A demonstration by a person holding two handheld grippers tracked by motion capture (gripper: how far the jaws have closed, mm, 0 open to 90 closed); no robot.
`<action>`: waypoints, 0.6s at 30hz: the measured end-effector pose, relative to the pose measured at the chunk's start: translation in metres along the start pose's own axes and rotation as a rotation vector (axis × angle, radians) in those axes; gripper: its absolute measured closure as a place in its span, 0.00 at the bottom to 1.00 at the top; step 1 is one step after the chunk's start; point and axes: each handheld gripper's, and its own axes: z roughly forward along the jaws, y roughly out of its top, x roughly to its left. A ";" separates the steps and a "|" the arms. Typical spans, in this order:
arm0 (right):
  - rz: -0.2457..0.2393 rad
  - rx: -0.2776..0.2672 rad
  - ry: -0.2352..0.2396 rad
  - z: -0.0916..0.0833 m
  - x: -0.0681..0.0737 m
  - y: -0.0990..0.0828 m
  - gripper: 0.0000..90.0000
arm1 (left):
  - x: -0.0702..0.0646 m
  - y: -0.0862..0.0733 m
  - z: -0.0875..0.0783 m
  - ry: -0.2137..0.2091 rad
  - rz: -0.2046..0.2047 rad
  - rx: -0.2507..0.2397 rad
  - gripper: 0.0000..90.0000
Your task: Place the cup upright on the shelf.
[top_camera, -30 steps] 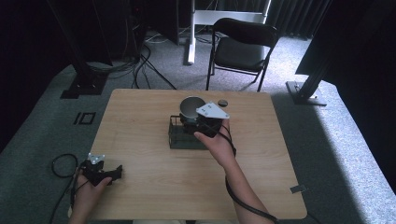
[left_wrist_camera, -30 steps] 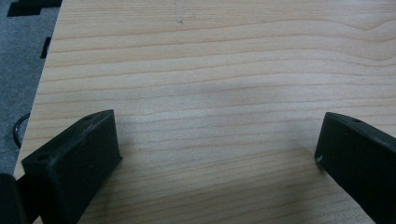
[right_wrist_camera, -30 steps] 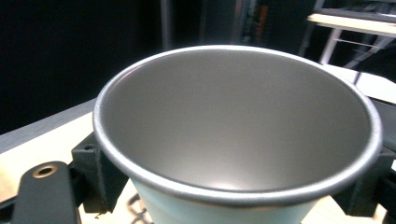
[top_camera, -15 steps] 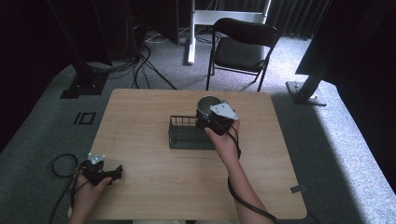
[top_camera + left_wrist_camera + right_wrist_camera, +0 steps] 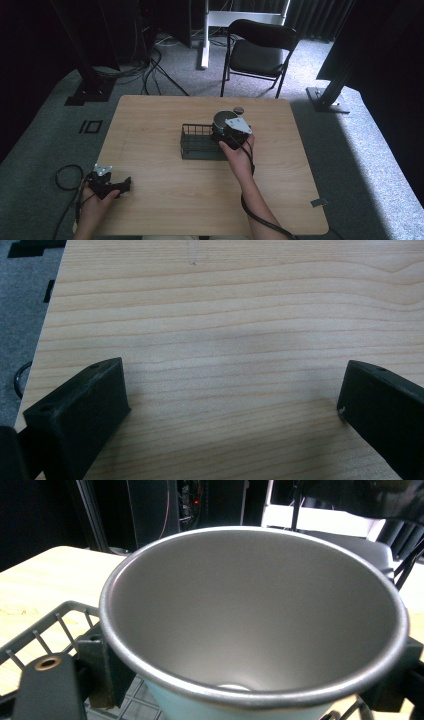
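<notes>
A metal cup (image 5: 250, 610), grey inside and pale blue outside, sits between the jaws of my right gripper (image 5: 250, 685), which is shut on it below the rim. In the high view the cup (image 5: 221, 118) and right gripper (image 5: 231, 132) are over the right end of a black wire basket (image 5: 196, 144) in the middle of the table. The basket's wires (image 5: 55, 625) show under and left of the cup; whether the cup rests on them I cannot tell. My left gripper (image 5: 114, 186) lies at the table's front left, open (image 5: 232, 405) over bare wood.
A small round object (image 5: 238, 110) lies on the wooden table (image 5: 150, 125) just behind the cup. A black chair (image 5: 260, 50) stands beyond the far edge. Cables (image 5: 150, 70) and stand bases lie on the carpet to the left and right.
My right gripper has carried the cup to the right, from above the basket's middle to its right end, and slightly lower. The left gripper has stayed put.
</notes>
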 end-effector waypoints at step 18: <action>0.047 0.020 -0.025 0.007 0.005 -0.023 0.15 | 0.000 0.000 0.000 0.000 0.000 0.000 0.00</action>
